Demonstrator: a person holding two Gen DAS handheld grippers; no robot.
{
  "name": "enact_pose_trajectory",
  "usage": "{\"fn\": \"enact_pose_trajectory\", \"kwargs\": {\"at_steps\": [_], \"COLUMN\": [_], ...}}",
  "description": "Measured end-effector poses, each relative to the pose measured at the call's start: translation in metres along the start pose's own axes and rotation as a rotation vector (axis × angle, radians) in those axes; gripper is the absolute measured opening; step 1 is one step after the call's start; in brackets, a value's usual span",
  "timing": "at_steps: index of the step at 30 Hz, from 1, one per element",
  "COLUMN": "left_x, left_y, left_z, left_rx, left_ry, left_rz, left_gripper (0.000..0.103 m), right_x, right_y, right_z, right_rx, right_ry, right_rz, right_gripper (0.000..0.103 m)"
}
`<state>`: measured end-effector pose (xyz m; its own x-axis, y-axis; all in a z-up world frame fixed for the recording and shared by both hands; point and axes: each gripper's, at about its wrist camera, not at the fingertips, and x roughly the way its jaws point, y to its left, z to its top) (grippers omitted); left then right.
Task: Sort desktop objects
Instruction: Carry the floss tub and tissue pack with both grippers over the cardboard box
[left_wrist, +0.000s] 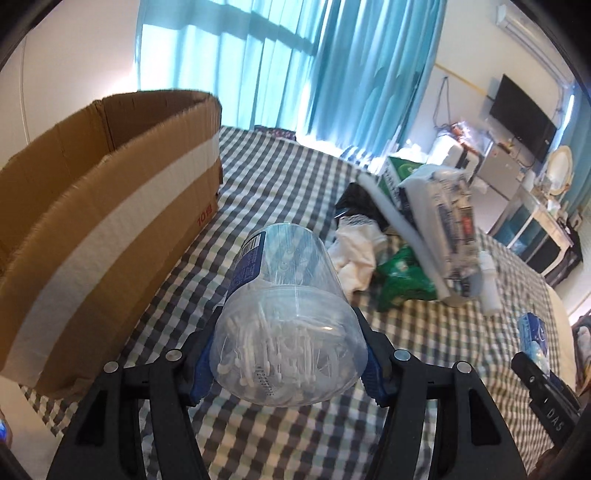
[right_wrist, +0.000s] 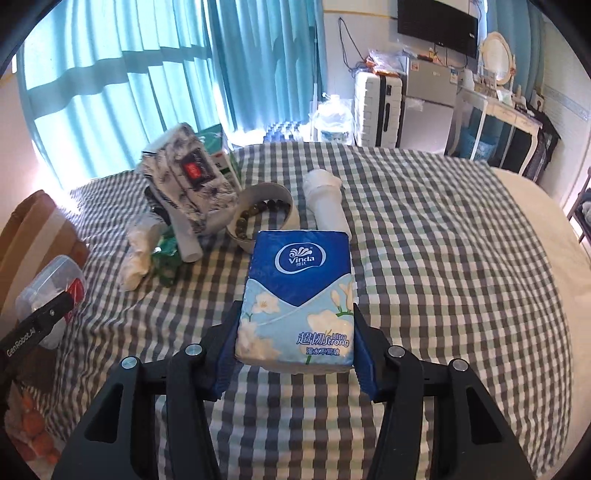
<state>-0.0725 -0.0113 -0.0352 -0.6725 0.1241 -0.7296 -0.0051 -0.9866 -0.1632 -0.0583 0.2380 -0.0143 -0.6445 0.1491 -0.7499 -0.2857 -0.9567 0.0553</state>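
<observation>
My left gripper (left_wrist: 286, 354) is shut on a clear plastic jar of cotton swabs (left_wrist: 284, 314) with a blue label, held above the checked cloth (left_wrist: 280, 173). An open cardboard box (left_wrist: 92, 206) stands just to its left. My right gripper (right_wrist: 291, 354) is shut on a blue Vinda tissue pack (right_wrist: 299, 291), held above the cloth (right_wrist: 424, 240). The tissue pack also shows at the right edge of the left wrist view (left_wrist: 533, 338). The jar shows at the left edge of the right wrist view (right_wrist: 48, 288).
A pile lies mid-cloth: patterned bag (right_wrist: 188, 177), green carton (right_wrist: 218, 147), green packet (left_wrist: 402, 280), white cloth (left_wrist: 354, 254), bowl of beads (right_wrist: 258, 218), white roll (right_wrist: 325, 203). A suitcase (right_wrist: 376, 107), fridge and dresser stand beyond.
</observation>
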Motion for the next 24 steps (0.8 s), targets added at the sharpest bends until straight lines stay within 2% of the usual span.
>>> {"fn": "enact_pose_trajectory", "kwargs": {"at_steps": [3, 7, 13, 16, 18, 24], "left_x": [-0.017, -0.035, -0.049, -0.054, -0.057, -0.063], "left_y": [0.001, 0.008, 0.022, 0.026, 0.028, 0.035], "left_z": [-0.005, -0.009, -0.004, -0.001, 0.002, 0.010], "left_rx": [0.021, 0.023, -0.002, -0.004, -0.005, -0.002], "left_ry": [-0.023, -0.038, -0.064, -0.066, -0.070, -0.088], "left_rz": [-0.008, -0.017, -0.014, 0.024, 0.049, 0.078], "left_gripper": [0.065, 0.065, 0.065, 0.065, 0.065, 0.065], "right_x": [-0.020, -0.039, -0.058, -0.065, -0.072, -0.088], "right_y": [0.001, 0.002, 0.020, 0.026, 0.030, 0.045], "right_z": [-0.005, -0.011, -0.018, -0.020, -0.022, -0.017], "right_rx": [-0.023, -0.015, -0.090, -0.114, -0.122, -0.130], "right_ry": [-0.034, -0.046, -0.086, -0.091, -0.110, -0.135], "right_rz": [-0.010, 0.018, 0.012, 0.005, -0.029, 0.000], "right_gripper": [0.053, 0.053, 0.053, 0.053, 0.053, 0.053]}}
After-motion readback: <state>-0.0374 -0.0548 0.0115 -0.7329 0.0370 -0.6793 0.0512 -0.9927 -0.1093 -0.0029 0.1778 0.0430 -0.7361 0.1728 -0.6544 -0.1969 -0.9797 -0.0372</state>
